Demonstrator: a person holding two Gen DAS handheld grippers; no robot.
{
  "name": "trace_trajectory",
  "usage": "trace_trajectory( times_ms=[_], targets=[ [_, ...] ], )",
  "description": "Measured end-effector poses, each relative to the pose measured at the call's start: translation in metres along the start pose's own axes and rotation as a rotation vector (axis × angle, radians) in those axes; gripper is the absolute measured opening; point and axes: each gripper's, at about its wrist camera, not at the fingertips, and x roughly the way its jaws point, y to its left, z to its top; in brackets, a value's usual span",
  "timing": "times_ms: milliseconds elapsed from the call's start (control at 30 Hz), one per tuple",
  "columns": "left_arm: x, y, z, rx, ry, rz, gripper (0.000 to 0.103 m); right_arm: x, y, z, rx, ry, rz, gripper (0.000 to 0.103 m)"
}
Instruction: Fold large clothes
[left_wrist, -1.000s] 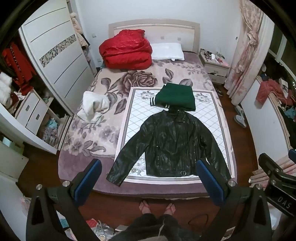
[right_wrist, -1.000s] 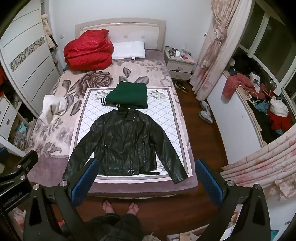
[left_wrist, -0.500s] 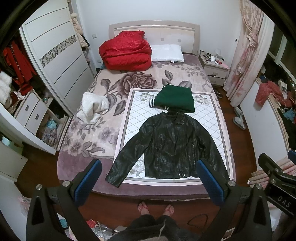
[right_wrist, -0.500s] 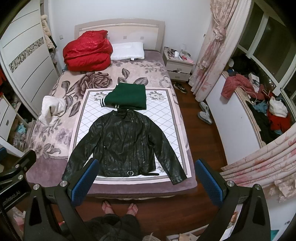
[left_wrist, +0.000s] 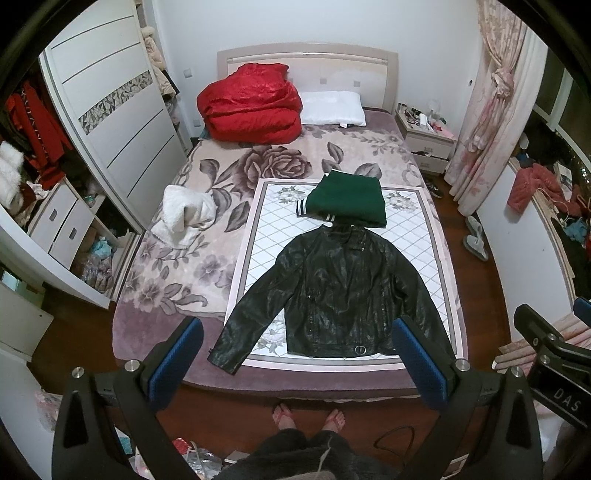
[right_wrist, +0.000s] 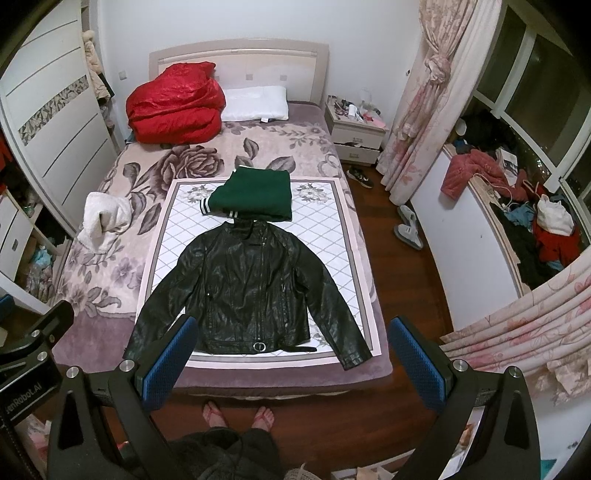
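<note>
A black leather jacket (left_wrist: 340, 291) (right_wrist: 251, 291) lies spread flat, sleeves out, on a white quilted mat (left_wrist: 266, 236) (right_wrist: 173, 229) on the bed. A folded green garment (left_wrist: 347, 201) (right_wrist: 255, 199) sits just beyond its collar. My left gripper (left_wrist: 295, 347) is open, held high above the foot of the bed, well clear of the jacket. My right gripper (right_wrist: 291, 347) is open too, equally high, with nothing between its blue pads (right_wrist: 415, 358). The person's feet in sandals (left_wrist: 308, 415) stand at the bed's foot.
A red duvet (left_wrist: 251, 107) and white pillow (left_wrist: 330, 109) lie at the headboard; a white fleece (left_wrist: 184, 214) sits on the bed's left. Wardrobe (left_wrist: 110, 122) at left, nightstand (right_wrist: 354, 129) and curtains (right_wrist: 417, 110) at right, clothes piled on the window ledge (right_wrist: 517, 206).
Both grippers have drawn slightly back and up from the bed, so the jacket looks a little smaller. Nothing on the bed moved.
</note>
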Motion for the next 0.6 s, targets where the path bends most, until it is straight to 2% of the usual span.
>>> trace_trajectory(
  times_ms=[267, 300, 433, 467, 600],
  targets=[
    [-0.003, -0.009, 0.018, -0.006, -0.003, -0.002, 0.103, -0.001, -0.002, -0.001, 0.000, -0.002, -0.003, 0.103],
    [-0.003, -0.004, 0.006, -0.003, -0.004, -0.003, 0.103, -0.001, -0.003, 0.002, -0.001, -0.002, -0.003, 0.103],
    [-0.005, -0.010, 0.019, -0.004, -0.006, -0.003, 0.103, -0.001, -0.003, -0.001, 0.000, -0.002, -0.001, 0.103],
    [-0.004, -0.003, 0.005, -0.004, -0.006, -0.004, 0.103, -0.002, -0.003, 0.000, -0.001, -0.003, -0.002, 0.103],
    [-0.004, -0.003, 0.007, -0.003, -0.008, -0.004, 0.103, -0.001, -0.002, -0.002, 0.000, -0.005, -0.002, 0.103]
  ],
)
